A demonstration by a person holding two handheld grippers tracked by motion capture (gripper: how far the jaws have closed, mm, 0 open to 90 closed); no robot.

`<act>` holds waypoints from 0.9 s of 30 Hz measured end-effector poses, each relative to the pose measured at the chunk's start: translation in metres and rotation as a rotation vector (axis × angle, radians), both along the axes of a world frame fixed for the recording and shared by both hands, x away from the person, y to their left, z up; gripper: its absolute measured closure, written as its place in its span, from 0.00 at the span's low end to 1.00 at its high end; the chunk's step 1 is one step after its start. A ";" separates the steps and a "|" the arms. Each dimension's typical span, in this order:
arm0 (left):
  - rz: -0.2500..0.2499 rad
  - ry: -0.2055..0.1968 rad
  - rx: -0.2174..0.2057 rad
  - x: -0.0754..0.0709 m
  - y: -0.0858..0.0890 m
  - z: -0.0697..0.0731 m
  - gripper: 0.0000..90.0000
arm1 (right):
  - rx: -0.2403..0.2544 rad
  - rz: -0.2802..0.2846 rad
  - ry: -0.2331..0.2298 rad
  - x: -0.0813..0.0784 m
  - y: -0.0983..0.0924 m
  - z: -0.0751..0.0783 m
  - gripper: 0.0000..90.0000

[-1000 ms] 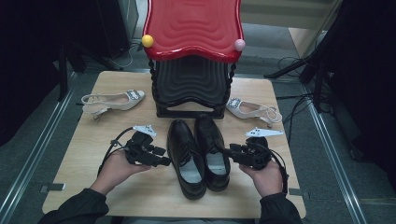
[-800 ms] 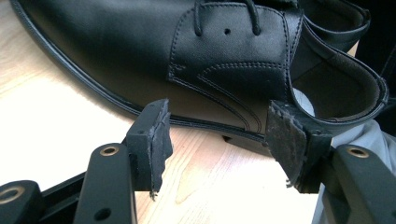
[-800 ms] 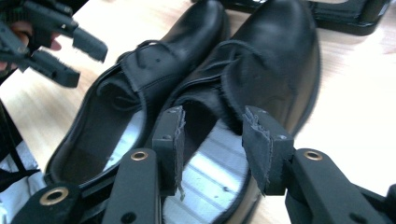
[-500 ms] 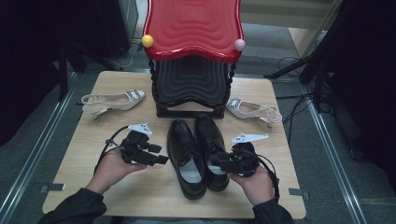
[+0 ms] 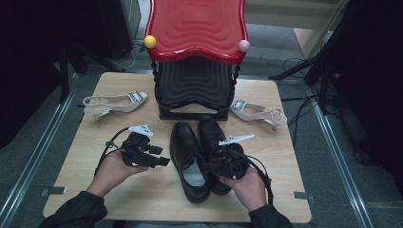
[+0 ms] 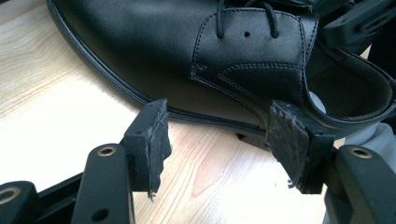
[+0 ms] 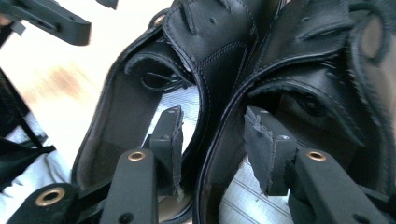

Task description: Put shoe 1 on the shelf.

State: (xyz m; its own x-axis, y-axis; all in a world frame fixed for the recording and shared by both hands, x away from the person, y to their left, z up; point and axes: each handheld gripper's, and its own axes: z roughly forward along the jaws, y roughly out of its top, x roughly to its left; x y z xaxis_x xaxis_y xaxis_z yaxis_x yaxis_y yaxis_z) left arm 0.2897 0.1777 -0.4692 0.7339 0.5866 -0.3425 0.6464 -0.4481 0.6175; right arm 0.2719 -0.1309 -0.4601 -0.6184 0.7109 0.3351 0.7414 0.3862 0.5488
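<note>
On table (image 5: 85,190), centre front: pair of black shoes (image 5: 190,156), side by side, toes toward red-topped stand (image 5: 197,28). Left gripper (image 5: 159,159) open beside left shoe (image 6: 196,60), empty. Right gripper (image 5: 209,167), just been opening, jaws straddling adjoining inner walls of both shoes, not pressing.

Black shoes (image 5: 190,161): smooth leather look, soft sheen, visible stitching, pale lining inside. Worktop (image 5: 76,156): light wood grain, matt; red stool top (image 5: 197,26) glossy ribbed plastic. Tongs' pads (image 6: 159,140) rough, frayed black foam or rubber on matt black plastic arms with brass-coloured rivets.
</note>
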 end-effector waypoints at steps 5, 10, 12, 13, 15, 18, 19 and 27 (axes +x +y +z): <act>-0.003 0.005 -0.008 0.001 0.002 -0.001 0.44 | -0.048 0.012 0.019 0.005 0.015 -0.007 0.65; 0.004 0.005 -0.024 0.002 0.006 0.001 0.44 | -0.090 0.006 0.012 0.008 0.023 -0.009 0.67; 0.008 0.002 -0.019 0.002 0.007 0.001 0.44 | -0.101 -0.006 0.021 0.010 0.025 -0.010 0.66; 0.012 -0.001 -0.016 0.002 0.008 0.001 0.44 | -0.125 -0.015 0.028 0.011 0.028 -0.013 0.65; 0.014 -0.002 -0.015 0.002 0.008 0.001 0.44 | -0.158 -0.013 0.042 0.012 0.032 -0.019 0.65; 0.019 -0.002 -0.018 0.003 0.010 0.001 0.44 | -0.187 -0.017 0.046 0.015 0.035 -0.019 0.67; 0.018 -0.004 -0.015 0.003 0.012 0.001 0.44 | -0.189 -0.023 0.051 0.015 0.035 -0.019 0.67; 0.094 -0.016 -0.049 0.007 0.037 0.006 0.44 | -0.188 -0.031 0.055 0.019 0.032 -0.021 0.78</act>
State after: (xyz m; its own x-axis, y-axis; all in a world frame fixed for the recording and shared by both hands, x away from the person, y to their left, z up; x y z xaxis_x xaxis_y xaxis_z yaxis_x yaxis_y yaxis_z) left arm 0.2969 0.2142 -0.4627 0.6818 0.6363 -0.3609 0.6741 -0.3549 0.6478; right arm 0.2904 -0.0989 -0.4810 -0.5798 0.7823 0.2278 0.7814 0.4548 0.4272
